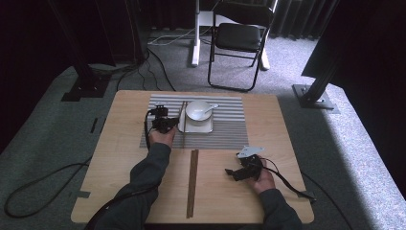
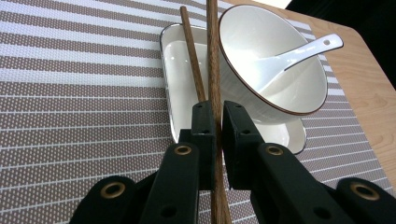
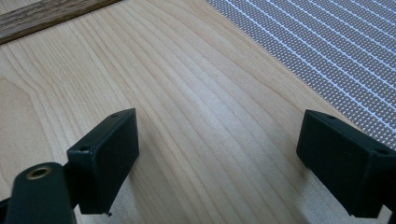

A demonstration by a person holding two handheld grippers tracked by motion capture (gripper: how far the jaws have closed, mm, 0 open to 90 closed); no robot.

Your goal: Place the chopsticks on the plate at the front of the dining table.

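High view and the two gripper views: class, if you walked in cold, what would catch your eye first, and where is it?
First, the white bowl with a white spoon in it, standing on a white tray on the striped placemat at the table's far middle. Next, the left gripper shut on one chopstick, a second chopstick lying beside it. The right gripper is open above bare table.

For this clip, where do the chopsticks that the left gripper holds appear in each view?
High view: the chopsticks lie as a thin dark line left of the white bowl, by the left gripper.
Left gripper view: centre, rising from between the closed jaws, past the bowl's left rim.
Right gripper view: I can't find them; wide-apart jaws over bare table.
Shared landmark: the striped placemat, at top right in the right gripper view.
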